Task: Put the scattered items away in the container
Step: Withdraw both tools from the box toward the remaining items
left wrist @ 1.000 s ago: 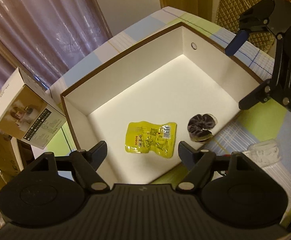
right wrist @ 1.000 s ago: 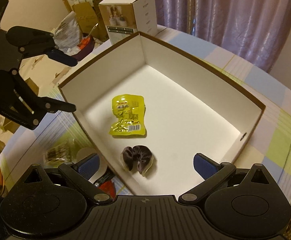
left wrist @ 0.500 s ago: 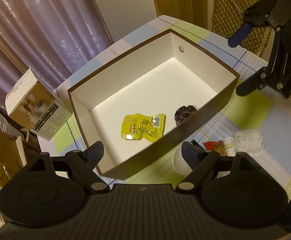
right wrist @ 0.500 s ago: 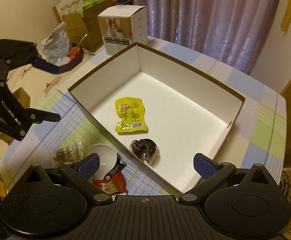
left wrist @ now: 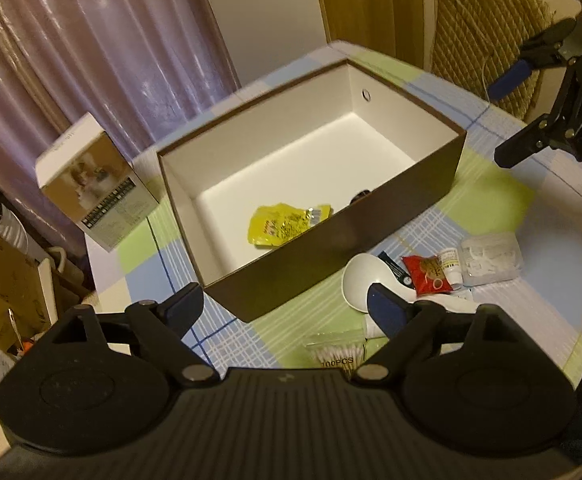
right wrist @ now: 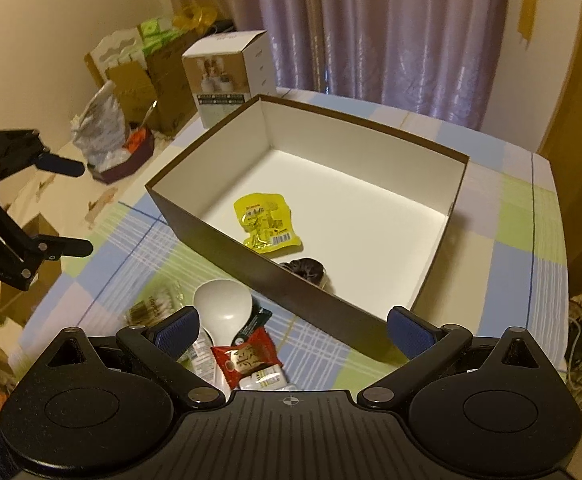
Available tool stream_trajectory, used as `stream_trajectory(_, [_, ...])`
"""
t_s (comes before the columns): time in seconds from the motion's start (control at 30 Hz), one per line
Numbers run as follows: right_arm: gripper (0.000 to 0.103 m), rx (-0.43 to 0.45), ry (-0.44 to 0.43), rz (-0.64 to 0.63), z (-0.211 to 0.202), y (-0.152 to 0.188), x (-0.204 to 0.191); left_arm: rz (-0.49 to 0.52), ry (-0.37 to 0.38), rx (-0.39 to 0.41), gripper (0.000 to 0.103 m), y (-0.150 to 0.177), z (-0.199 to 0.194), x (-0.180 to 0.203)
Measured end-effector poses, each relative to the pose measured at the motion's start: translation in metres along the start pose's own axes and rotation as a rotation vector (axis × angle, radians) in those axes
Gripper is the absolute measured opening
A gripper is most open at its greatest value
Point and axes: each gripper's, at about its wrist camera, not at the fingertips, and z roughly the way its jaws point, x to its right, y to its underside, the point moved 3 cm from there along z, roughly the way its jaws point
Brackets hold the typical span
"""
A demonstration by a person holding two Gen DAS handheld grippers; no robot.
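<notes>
- Done: yellow packet (right wrist: 266,219) and dark scrunchie (right wrist: 306,269) lie inside the box (right wrist: 431,276).
- Left: spoon (right wrist: 222,307), red packet (right wrist: 247,357), cotton swabs (left wrist: 337,354), plastic case (left wrist: 491,258) beside the box.
- Left gripper (left wrist: 289,304) and right gripper (right wrist: 293,326): fingers spread, empty.

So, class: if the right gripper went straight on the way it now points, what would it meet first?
Probably the brown near wall of the box: it crosses the gap between the open right gripper's jaws. Depth is unclear; the white spoon lies just left of that line.
</notes>
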Motion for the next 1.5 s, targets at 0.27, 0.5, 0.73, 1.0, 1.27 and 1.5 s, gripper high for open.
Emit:
stream_trajectory(0.27, [0.103,0.037,0.012,0.001,0.003,0.034,-0.001,-0.094,-0.004,0.024,0.087,0.038,-0.009,-0.005])
stream_trajectory(0.5, [0.103,-0.009,0.009,-0.027,0.027,0.071,-0.009,-0.238,0.018,0.024,0.088,0.067,-0.01,-0.002])
stream_trajectory(0.73, [0.103,-0.122,0.032,-0.197,0.064,0.109,-0.02,-0.324,0.034,-0.02,0.087,0.087,0.005,0.011])
stream_trajectory(1.0, [0.103,-0.183,-0.022,-0.255,0.084,0.119,-0.004,-0.358,0.027,-0.075,0.087,0.098,0.018,0.017])
stream_trajectory(1.27, [0.103,-0.194,-0.061,-0.254,0.095,0.121,0.001,-0.405,-0.001,-0.119,0.087,0.103,0.032,0.022])
stream_trajectory(1.5, [0.103,-0.201,-0.093,-0.278,0.102,0.124,0.005,-0.432,-0.037,-0.164,0.088,0.105,0.042,0.03])
